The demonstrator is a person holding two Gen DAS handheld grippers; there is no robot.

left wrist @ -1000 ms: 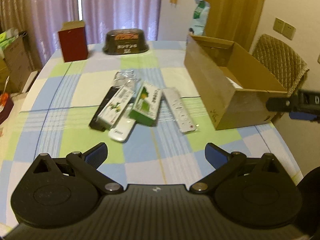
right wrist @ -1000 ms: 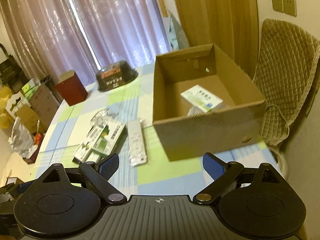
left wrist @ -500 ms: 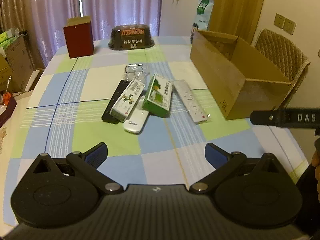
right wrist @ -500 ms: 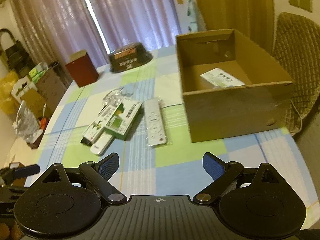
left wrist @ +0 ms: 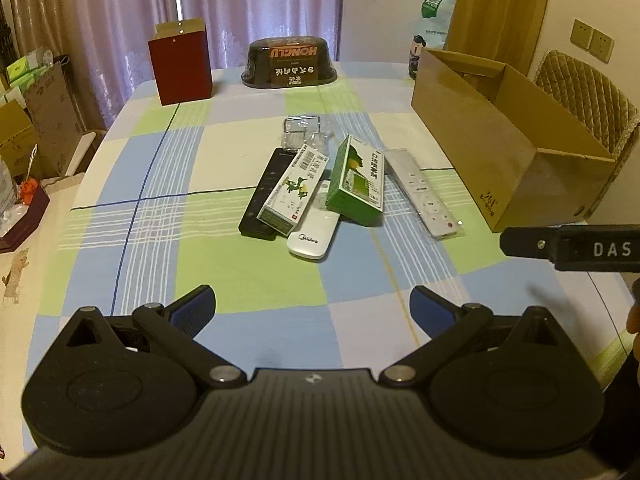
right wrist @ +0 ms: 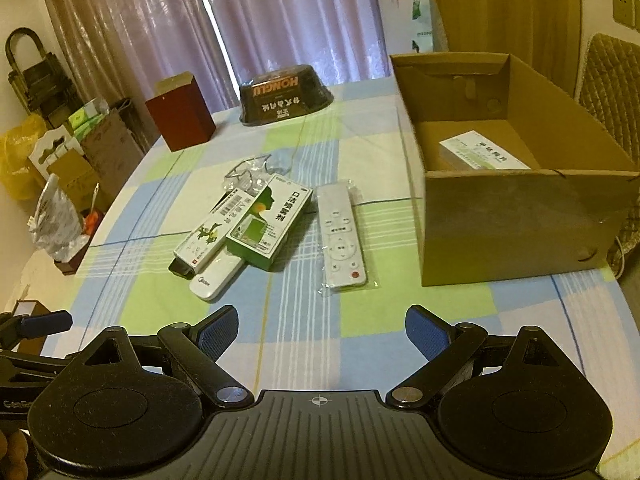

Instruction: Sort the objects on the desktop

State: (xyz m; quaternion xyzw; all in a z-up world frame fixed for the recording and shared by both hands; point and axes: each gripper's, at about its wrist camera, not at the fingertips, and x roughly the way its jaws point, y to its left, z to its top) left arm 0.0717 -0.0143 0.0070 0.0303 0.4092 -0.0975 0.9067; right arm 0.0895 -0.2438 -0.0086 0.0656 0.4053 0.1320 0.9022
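A loose pile of small objects lies near the middle of the worktop (left wrist: pixel 120 184), which is covered by a cloth checked in blue, green and white. In the pile, a green medicine box (left wrist: pixel 356 182) leans across a white air-conditioner remote (left wrist: pixel 314 234). Beside it a narrow white box (left wrist: pixel 294 192) rests on a black remote (left wrist: pixel 266 196). Behind them sits a crumpled clear plastic pack (left wrist: pixel 302 132). Just to the right of the pile, apart from it, a white remote in a clear bag (left wrist: pixel 424 194) lies flat.

Further right stands an open cardboard box (right wrist: pixel 516 228), with one pale flat packet (right wrist: pixel 482 152) lying inside on its floor.

At the far end of the worktop stand a dark red carton (left wrist: pixel 180 62) and an upturned dark bowl-shaped tub (left wrist: pixel 289 62), both well apart from the pile.

The left hand-held gripper (left wrist: pixel 312 306) hovers over the near edge of the worktop with its blue-padded fingers (left wrist: pixel 196 306) spread wide, pinching nothing. The right hand-held gripper (right wrist: pixel 322 330) is likewise spread wide and empty, aimed between the pile and the cardboard box. Purple curtains (left wrist: pixel 256 12) hang behind the worktop.
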